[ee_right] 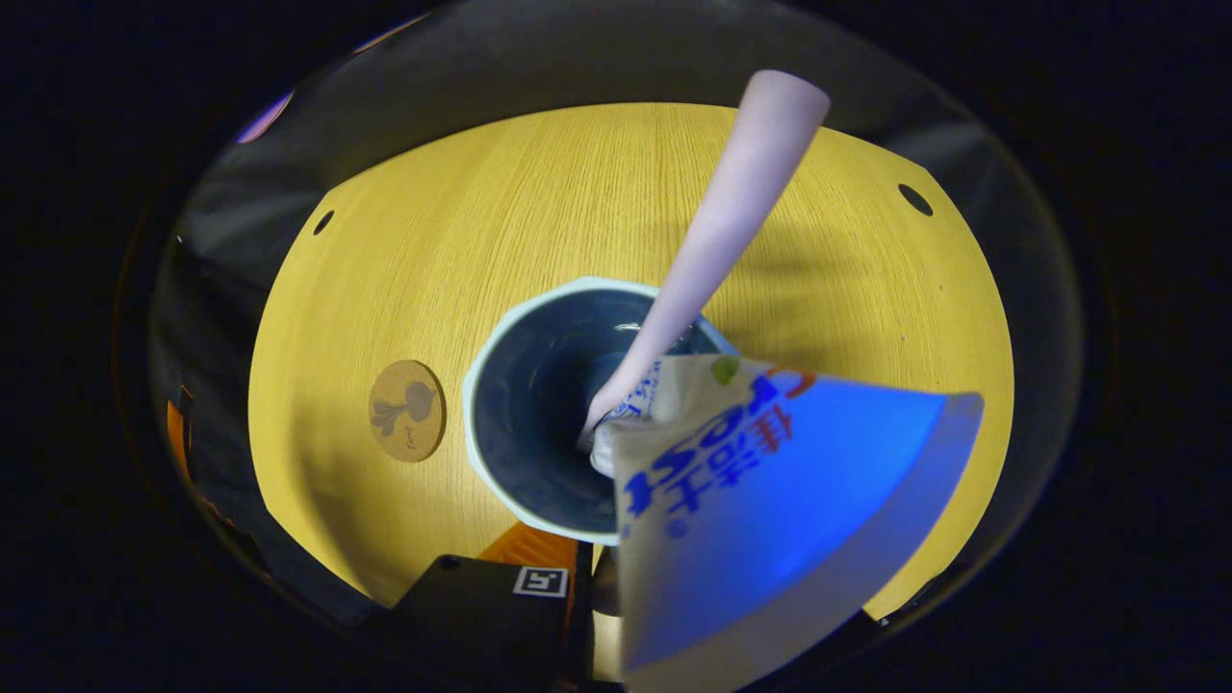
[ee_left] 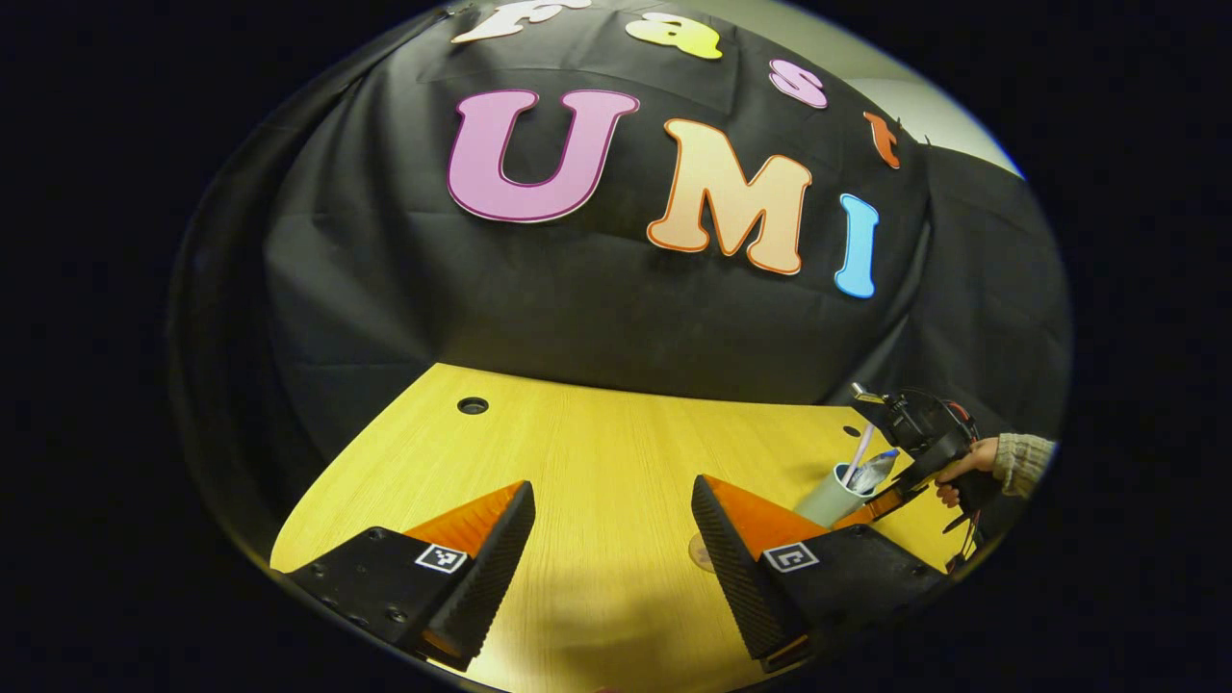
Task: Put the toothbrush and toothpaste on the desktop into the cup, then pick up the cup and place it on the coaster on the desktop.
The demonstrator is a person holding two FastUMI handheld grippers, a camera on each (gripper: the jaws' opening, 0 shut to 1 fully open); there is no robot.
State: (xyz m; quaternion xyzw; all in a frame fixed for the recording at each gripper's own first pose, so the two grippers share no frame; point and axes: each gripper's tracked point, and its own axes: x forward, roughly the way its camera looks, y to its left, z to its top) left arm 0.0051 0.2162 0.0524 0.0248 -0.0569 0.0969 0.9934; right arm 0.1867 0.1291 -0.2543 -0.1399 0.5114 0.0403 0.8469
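Both items are in: the pale lilac toothbrush handle point(ee_right: 717, 231) and blue-and-white toothpaste tube point(ee_right: 770, 500) stand in my grey cup point(ee_right: 500, 404). Left gripper point(ee_left: 611, 539) gapes empty. Right gripper point(ee_right: 592, 587): can't tell. Next I'd grip the cup and carry it to the round cork coaster point(ee_right: 407, 411) beside it.

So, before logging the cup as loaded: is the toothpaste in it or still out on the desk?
In. The toothpaste stands nose-down inside the cup, beside the toothbrush.
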